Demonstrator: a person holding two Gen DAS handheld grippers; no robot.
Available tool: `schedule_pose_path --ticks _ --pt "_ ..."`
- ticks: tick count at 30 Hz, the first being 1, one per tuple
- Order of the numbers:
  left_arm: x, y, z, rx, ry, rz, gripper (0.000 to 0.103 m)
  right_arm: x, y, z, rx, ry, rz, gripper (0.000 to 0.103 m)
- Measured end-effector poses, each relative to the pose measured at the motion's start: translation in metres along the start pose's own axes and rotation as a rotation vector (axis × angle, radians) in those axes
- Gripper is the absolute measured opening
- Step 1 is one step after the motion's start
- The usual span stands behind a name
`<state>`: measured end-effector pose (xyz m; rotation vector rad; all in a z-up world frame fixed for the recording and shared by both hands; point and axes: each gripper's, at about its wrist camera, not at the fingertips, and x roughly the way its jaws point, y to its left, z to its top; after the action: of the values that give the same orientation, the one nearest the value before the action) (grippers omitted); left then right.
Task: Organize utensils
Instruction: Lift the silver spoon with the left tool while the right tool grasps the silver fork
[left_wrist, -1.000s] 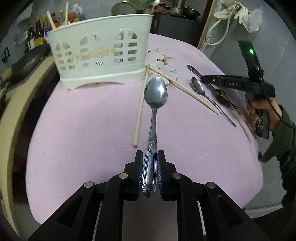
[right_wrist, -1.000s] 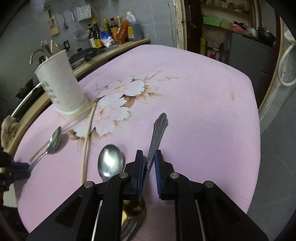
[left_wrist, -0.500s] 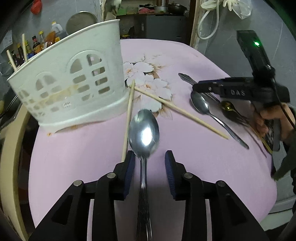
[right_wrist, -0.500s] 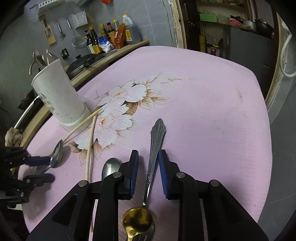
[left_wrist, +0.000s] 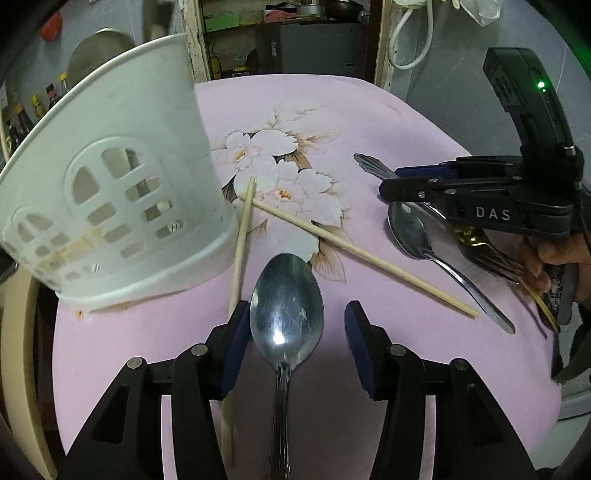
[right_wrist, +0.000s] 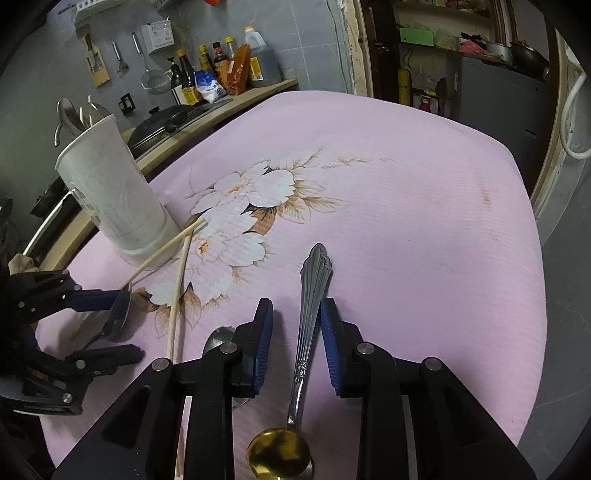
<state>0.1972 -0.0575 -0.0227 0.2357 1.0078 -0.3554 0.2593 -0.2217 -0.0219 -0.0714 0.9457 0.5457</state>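
A large steel spoon (left_wrist: 286, 317) lies on the pink flowered cloth with its bowl between the fingers of my left gripper (left_wrist: 295, 328). Those jaws are opening, and the pads do not press on the bowl. The white slotted utensil holder (left_wrist: 110, 206) stands just ahead to the left. My right gripper (right_wrist: 297, 332) straddles a patterned steel handle (right_wrist: 312, 295). Its jaws are also opening, with a gap on both sides of the handle. A gold spoon (right_wrist: 279, 454) lies under that gripper. The left gripper (right_wrist: 92, 325) shows at the left of the right wrist view.
Two wooden chopsticks (left_wrist: 240, 251) (left_wrist: 351, 251) cross beside the holder. A smaller steel spoon (left_wrist: 413, 232) and a fork (left_wrist: 491, 262) lie by the right gripper (left_wrist: 461, 192), which a hand (left_wrist: 554, 258) holds. Bottles (right_wrist: 221, 70) line a counter behind. The table edge runs close on the right.
The left gripper let go of the large spoon's handle, moved forward toward the holder, and now straddles the bowl with wider jaws. The right jaws came off the patterned handle.
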Motion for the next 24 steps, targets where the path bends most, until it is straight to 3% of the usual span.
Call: schedule_pose_path --ticks 3,6,10,17,24 --pt "0.001 0.000 0.000 0.001 -0.002 0.000 0.045 0.000 0.000 0.001 0.006 0.002 0.005 0.025" --pt "-0.004 0.008 -0.005 -0.016 -0.017 -0.003 0.033 0.001 0.002 0.002 0.000 0.007 -0.004 0.025" --pt "-0.011 0.028 -0.012 -0.124 -0.041 -0.101 0.032 0.004 0.010 0.003 -0.037 0.019 -0.060 0.025" --pt "-0.031 0.037 -0.028 -0.196 -0.090 -0.154 0.032 0.014 0.031 0.007 -0.173 0.078 -0.193 0.025" --pt "-0.036 0.048 -0.032 -0.242 -0.127 -0.211 0.032 0.010 0.030 0.002 -0.161 0.094 -0.238 0.022"
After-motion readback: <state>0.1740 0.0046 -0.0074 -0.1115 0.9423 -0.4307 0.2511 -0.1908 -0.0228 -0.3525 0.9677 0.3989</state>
